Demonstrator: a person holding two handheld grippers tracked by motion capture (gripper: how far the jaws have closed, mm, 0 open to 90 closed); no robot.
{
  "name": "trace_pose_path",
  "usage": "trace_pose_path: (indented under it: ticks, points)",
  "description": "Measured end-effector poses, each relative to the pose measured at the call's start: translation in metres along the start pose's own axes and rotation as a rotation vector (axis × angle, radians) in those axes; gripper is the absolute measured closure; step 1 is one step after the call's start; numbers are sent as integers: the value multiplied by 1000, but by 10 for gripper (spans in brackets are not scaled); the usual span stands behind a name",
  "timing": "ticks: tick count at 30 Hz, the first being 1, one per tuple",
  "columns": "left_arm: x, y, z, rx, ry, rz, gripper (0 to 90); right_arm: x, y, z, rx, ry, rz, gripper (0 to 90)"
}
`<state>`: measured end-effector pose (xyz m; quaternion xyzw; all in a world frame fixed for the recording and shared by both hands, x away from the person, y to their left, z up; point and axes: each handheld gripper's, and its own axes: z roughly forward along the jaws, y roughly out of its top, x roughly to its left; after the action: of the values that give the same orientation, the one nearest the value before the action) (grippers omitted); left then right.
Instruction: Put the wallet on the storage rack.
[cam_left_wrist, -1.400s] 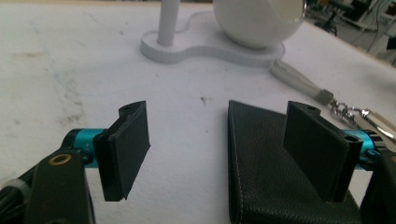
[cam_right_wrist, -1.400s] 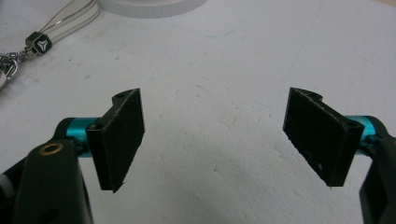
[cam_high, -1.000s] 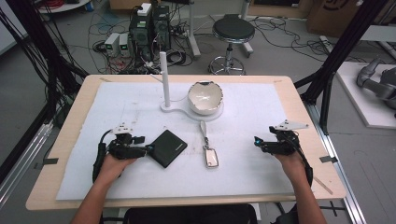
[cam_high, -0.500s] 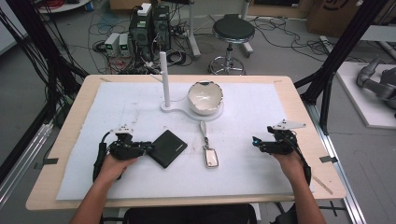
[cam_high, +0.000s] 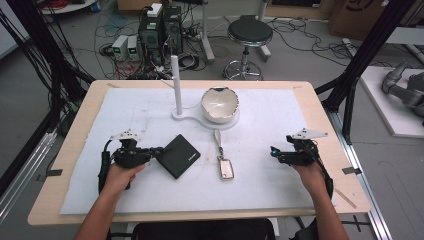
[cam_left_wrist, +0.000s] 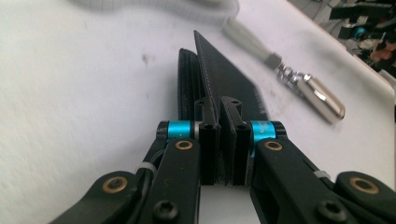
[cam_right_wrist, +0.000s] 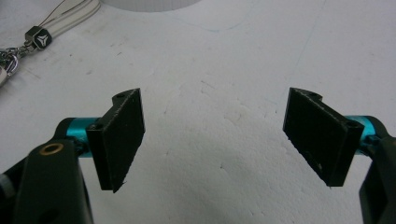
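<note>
Here, left tongs (cam_left_wrist: 223, 140) clamp black stitched wallet (cam_high: 177, 155) — flap lifted, edge-on; right tongs (cam_right_wrist: 212, 135) gape wide.

- My left gripper (cam_left_wrist: 219, 140): black linkage arms, brass pivot bushings, cyan collars behind jaw pads, black hex screws.
- My right gripper (cam_right_wrist: 212, 135): same build, flat black pads w/ screw holes.
- Both: grey 3-cornered top plate, black cable, forearms bare.
</note>
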<state>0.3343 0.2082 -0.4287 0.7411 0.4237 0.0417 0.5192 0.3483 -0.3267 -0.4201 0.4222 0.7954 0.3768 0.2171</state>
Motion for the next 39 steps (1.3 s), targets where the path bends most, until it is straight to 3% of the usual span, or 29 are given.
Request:
trace_pose_path:
  ticks: [1, 2, 3, 4, 5, 6, 7, 8, 11, 13, 18, 22, 25, 29, 31, 35, 39]
  points:
    - [0, 0, 0, 0, 0, 0, 861, 0, 0, 0, 0, -1, 0, 211]
    - [-7, 7, -5, -34, 21, 40, 863, 0, 0, 0, 0, -1, 2, 211]
    - [-7, 7, -5, -34, 21, 40, 864, 0, 0, 0, 0, -1, 2, 211]
    - [-15, 14, -9, -60, 60, 103, 864, 0, -1, 0, 0, -1, 2, 211]
    - [-15, 14, -9, -60, 60, 103, 864, 0, -1, 0, 0, -1, 2, 211]
    - [-21, 17, -10, -75, 89, 141, 865, -1, -1, 0, 3, -2, 2, 211]
    - [-21, 17, -10, -75, 89, 141, 864, -1, -1, 0, 3, -2, 2, 211]
    - [-25, 18, -9, -82, 109, 173, 865, -1, -1, 0, 1, -4, 3, 211]
    - [-31, 18, -8, -96, 105, 207, 864, -1, -1, -1, -1, -4, 4, 211]
    - [-39, 19, -4, -102, 79, 237, 863, -1, -1, -1, 0, -7, 6, 211]
    - [-44, 17, 3, -114, 44, 255, 837, -1, -1, -1, 1, -6, 2, 211]
    - [-46, 16, 7, -115, 34, 262, 710, -1, -1, -2, 3, -5, 2, 211]
    - [-48, 15, 10, -122, 10, 274, 684, -1, -1, -2, 3, -5, 5, 211]
    - [-48, 13, 12, -133, 18, 286, 649, -1, -1, -1, 4, -6, 6, 211]
    - [-49, 13, 13, -136, 32, 287, 663, -1, -1, -1, 4, -4, 7, 211]
    - [-51, 14, 15, -132, 106, 302, 839, 5, 4, 0, -19, 15, -12, 212]
    - [-54, 16, 18, -129, 95, 314, 858, 12, 10, 5, -19, 41, -31, 212]
